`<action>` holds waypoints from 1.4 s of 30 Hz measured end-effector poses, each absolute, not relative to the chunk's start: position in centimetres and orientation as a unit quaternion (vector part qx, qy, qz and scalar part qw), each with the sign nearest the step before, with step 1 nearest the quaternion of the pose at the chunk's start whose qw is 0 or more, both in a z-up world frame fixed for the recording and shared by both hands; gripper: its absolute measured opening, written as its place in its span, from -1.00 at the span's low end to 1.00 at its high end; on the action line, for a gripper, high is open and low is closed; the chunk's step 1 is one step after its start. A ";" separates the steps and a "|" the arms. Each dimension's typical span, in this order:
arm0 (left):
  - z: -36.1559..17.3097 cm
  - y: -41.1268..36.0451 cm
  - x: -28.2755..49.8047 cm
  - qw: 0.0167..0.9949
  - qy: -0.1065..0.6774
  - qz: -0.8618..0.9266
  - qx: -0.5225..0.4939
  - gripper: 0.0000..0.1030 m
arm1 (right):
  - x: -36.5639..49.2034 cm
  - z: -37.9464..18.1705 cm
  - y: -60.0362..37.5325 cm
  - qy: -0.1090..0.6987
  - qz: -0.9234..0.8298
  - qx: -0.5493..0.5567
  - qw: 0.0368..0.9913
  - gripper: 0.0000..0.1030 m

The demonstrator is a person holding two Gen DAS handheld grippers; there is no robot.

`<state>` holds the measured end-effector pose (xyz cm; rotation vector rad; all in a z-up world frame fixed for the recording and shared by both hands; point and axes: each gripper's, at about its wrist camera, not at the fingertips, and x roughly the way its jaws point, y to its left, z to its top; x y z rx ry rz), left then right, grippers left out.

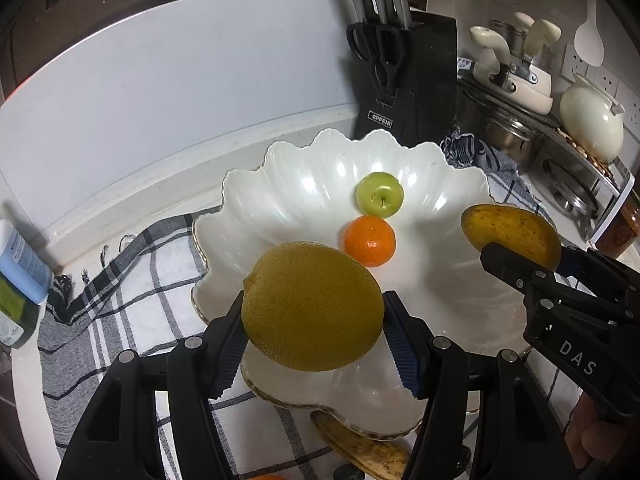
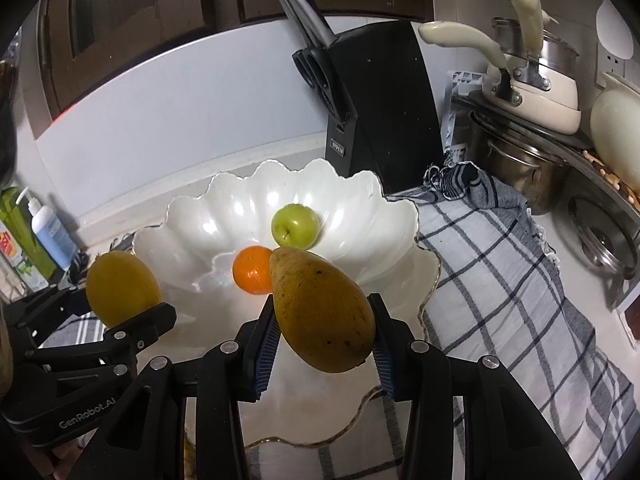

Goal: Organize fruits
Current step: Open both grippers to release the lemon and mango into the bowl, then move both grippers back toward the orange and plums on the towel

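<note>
My left gripper (image 1: pixel 314 322) is shut on a big yellow lemon (image 1: pixel 312 306), held over the near rim of a white scalloped bowl (image 1: pixel 260 200). Across the bowl, my right gripper (image 2: pixel 322 330) is shut on a yellow mango (image 2: pixel 320 312) above its right side. In the bowl lie a green apple (image 1: pixel 380 194) and an orange tangerine (image 1: pixel 369 241). The right wrist view shows the left gripper (image 2: pixel 120 308) with the lemon (image 2: pixel 120 286) at the left, plus the apple (image 2: pixel 295 226) and tangerine (image 2: pixel 250 274). The mango (image 1: pixel 512 236) in the right gripper (image 1: pixel 528 258) also appears in the left wrist view.
The bowl rests on a checked cloth (image 1: pixel 132 300). A black knife block (image 1: pixel 412 80) stands behind it, with pots (image 1: pixel 512 80) and a cream teapot (image 1: pixel 592 120) at the right. Bottles (image 1: pixel 20 268) stand at the left. A banana (image 1: pixel 360 452) lies under the near rim.
</note>
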<state>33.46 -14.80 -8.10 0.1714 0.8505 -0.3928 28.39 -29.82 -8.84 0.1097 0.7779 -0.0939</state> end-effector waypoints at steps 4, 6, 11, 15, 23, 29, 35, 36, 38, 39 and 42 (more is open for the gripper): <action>-8.8 -14.8 33.9 0.883 0.423 -0.184 0.082 0.23 | 29.0 -9.5 -29.6 0.396 -0.043 0.047 0.916 -0.16; -9.4 -14.8 34.1 0.879 0.433 -0.183 0.082 0.23 | 29.1 -9.9 -29.5 0.402 -0.043 0.044 0.913 -0.16; -9.7 -14.8 33.8 0.881 0.430 -0.178 0.087 0.36 | 29.1 -10.4 -29.6 0.411 -0.049 0.039 0.909 -0.14; -8.5 -14.5 33.5 0.892 0.412 -0.164 0.090 0.62 | 28.4 -9.1 -29.8 0.388 -0.068 0.029 0.919 0.31; -6.3 -13.5 32.5 0.906 0.388 -0.143 0.088 0.86 | 27.1 -6.7 -29.8 0.353 -0.096 0.032 0.930 0.77; -4.8 -12.6 31.2 0.914 0.373 -0.136 0.085 0.95 | 25.8 -5.3 -29.4 0.341 -0.101 0.035 0.934 0.78; -3.2 -11.3 29.7 0.920 0.360 -0.131 0.078 0.95 | 24.2 -3.8 -28.1 0.327 -0.093 0.038 0.940 0.78; -2.9 -11.0 29.3 0.922 0.357 -0.130 0.078 0.95 | 24.1 -3.6 -28.0 0.326 -0.091 0.039 0.940 0.78; -2.5 -10.6 28.8 0.923 0.354 -0.128 0.077 0.96 | 23.6 -3.2 -27.5 0.321 -0.089 0.039 0.942 0.78; -2.3 -10.4 28.6 0.924 0.352 -0.128 0.076 0.96 | 23.3 -3.0 -27.3 0.319 -0.087 0.039 0.943 0.78; -1.8 -9.9 27.9 0.926 0.347 -0.126 0.074 0.97 | 22.7 -2.4 -26.8 0.315 -0.086 0.039 0.944 0.78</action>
